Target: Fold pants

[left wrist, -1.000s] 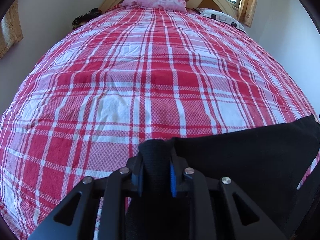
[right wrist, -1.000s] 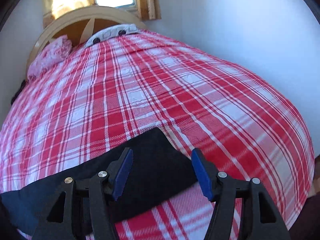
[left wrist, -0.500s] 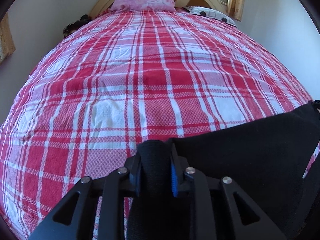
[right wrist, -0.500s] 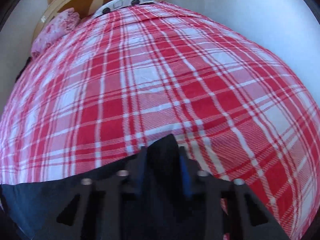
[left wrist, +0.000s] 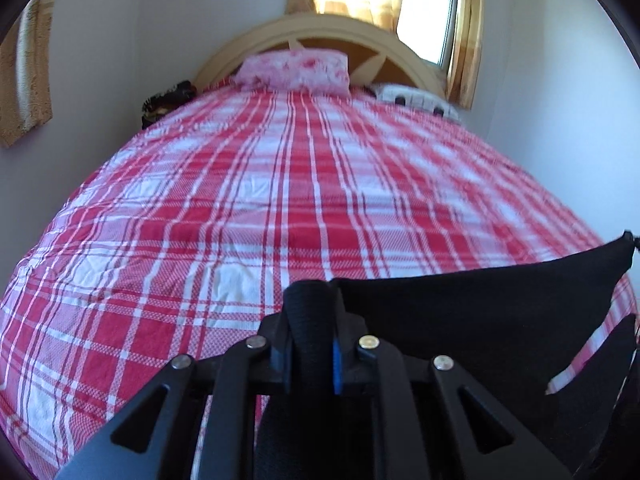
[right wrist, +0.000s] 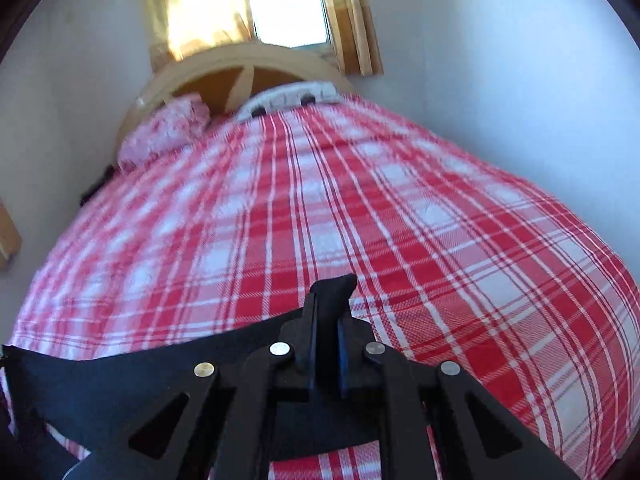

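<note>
Two grippers each held one end of the black pants [left wrist: 472, 320], so the lift that opens a fold was under way while the fold itself was, by judgement, not yet made. The left gripper [left wrist: 310, 344] was clamped on a thick roll of the dark cloth; its jaws had just been closing the last little way, with the cloth between them. The right gripper [right wrist: 328, 344] pinched a thinner corner that stuck up past its pads; its jaws had just been closing from wide apart, with cloth between them. Between the two grips the pants stretched as a taut band just above the near end of the bed [left wrist: 280, 208], partly raised off it, and a second dark flap [left wrist: 600, 364] showed below that band. How many layers the cloth already had could not be told. What remained, by judgement, was to carry the held edge over, lay it flat and smooth it.

The bed wore a red-and-white plaid cover, nearly smooth. At its far end stood a curved cream headboard [left wrist: 320, 28], a pink floral pillow [left wrist: 296, 70] and a white patterned pillow [left wrist: 416, 100]. Behind the headboard were a bright window [right wrist: 288, 0] with yellow curtains [right wrist: 192, 4] and pale walls.
</note>
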A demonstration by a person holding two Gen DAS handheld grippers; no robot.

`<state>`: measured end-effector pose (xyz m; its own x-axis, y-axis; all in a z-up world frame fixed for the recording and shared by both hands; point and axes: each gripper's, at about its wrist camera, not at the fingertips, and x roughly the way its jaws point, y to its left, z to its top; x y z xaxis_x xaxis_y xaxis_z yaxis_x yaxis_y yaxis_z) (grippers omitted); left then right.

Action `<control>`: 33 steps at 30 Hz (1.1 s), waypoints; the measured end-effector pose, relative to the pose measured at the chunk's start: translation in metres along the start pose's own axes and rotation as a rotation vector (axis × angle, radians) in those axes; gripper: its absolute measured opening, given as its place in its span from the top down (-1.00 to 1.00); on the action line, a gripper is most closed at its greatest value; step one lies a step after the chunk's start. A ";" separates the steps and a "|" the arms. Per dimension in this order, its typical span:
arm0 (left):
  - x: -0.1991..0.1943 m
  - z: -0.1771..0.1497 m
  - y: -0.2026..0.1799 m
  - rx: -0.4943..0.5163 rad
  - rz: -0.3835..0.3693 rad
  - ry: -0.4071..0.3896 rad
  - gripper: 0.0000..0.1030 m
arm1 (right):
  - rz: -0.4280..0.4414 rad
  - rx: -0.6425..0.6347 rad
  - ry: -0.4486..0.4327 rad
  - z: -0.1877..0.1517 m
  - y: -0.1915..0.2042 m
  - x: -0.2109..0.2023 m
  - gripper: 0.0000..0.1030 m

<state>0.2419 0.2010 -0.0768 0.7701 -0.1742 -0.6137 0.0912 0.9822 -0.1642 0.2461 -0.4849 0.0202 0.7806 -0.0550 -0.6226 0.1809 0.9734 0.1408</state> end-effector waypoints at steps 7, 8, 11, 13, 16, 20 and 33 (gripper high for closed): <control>-0.050 -0.030 0.002 -0.009 -0.108 -0.148 0.72 | 0.103 0.086 -0.154 -0.054 -0.042 -0.072 0.85; -0.054 -0.036 0.003 -0.003 -0.122 -0.157 0.71 | 0.110 0.105 -0.153 -0.065 -0.049 -0.077 0.85; -0.060 -0.057 0.003 0.012 -0.143 -0.144 0.71 | 0.110 0.143 -0.124 -0.093 -0.066 -0.082 0.84; -0.061 -0.070 0.003 0.027 -0.155 -0.119 0.69 | 0.106 0.161 -0.100 -0.109 -0.076 -0.084 0.84; -0.065 -0.085 0.003 0.033 -0.161 -0.097 0.61 | 0.110 0.209 -0.068 -0.125 -0.086 -0.086 0.70; -0.079 -0.101 0.008 0.038 -0.143 -0.103 0.25 | 0.023 0.263 -0.049 -0.139 -0.103 -0.097 0.42; -0.093 -0.124 0.019 0.021 -0.109 -0.105 -0.27 | 0.071 -0.055 -0.064 -0.126 0.056 -0.138 0.29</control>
<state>0.0938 0.2270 -0.1180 0.8169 -0.2722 -0.5086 0.1898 0.9594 -0.2086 0.0732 -0.3947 0.0175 0.8272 0.0025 -0.5618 0.0916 0.9860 0.1393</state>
